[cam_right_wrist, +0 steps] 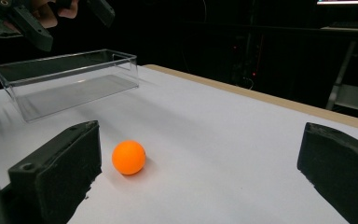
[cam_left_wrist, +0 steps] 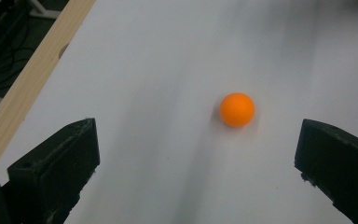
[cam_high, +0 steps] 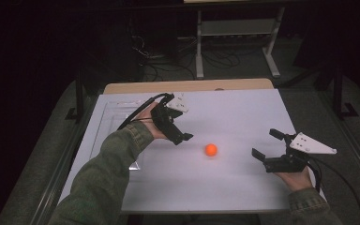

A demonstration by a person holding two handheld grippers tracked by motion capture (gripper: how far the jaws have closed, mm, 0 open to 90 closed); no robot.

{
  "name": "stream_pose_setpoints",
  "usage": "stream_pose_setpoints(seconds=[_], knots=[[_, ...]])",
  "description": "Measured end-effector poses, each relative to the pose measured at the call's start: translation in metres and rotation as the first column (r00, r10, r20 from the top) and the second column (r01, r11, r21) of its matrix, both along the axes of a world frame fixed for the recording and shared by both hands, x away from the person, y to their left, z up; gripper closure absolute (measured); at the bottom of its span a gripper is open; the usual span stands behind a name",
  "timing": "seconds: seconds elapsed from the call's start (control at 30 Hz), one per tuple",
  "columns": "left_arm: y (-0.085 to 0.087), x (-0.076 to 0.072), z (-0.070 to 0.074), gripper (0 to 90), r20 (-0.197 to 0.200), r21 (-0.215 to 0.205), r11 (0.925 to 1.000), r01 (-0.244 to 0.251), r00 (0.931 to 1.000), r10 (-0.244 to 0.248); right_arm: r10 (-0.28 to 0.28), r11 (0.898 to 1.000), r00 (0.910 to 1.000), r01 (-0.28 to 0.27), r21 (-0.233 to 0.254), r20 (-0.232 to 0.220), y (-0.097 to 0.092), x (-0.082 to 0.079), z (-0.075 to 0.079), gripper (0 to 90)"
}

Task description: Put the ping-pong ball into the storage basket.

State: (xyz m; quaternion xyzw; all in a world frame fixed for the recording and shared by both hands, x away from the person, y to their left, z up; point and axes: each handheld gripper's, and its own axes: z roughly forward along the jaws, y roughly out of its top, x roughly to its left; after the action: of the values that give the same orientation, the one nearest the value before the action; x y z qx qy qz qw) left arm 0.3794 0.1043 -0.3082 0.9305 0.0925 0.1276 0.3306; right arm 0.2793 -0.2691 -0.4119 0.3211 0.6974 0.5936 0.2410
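Observation:
An orange ball (cam_high: 211, 149) lies on the white tabletop (cam_high: 234, 112), between the two grippers. My left gripper (cam_high: 182, 123) hovers up and to the left of it, jaws wide apart and aimed at it. In the left gripper view the ball (cam_left_wrist: 237, 109) sits ahead of the open jaws (cam_left_wrist: 198, 140), nearer the right one. My right gripper (cam_high: 267, 144) is to the right of the ball, low over the table and open. In the right gripper view the ball (cam_right_wrist: 128, 157) rests just off the left jaw of that gripper (cam_right_wrist: 200, 140), not touching it.
A clear plastic box (cam_right_wrist: 70, 79) stands empty on the table's left side (cam_high: 104, 117), beyond the left hand (cam_right_wrist: 51, 14). A wooden strip (cam_high: 187, 86) edges the far side. A white rack (cam_high: 236, 42) and cables lie on the dark floor behind.

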Motion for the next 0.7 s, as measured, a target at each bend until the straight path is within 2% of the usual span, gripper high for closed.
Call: stream_pose_setpoints(seconds=[0.7], knots=[[-0.013, 0.004, -0.011, 0.0, -0.02, 0.024, 0.9995, 0.019, 0.9996, -0.019, -0.002, 1.0, 1.0, 0.002, -0.003, -0.004, 0.0, -0.001, -0.001, 0.0]])
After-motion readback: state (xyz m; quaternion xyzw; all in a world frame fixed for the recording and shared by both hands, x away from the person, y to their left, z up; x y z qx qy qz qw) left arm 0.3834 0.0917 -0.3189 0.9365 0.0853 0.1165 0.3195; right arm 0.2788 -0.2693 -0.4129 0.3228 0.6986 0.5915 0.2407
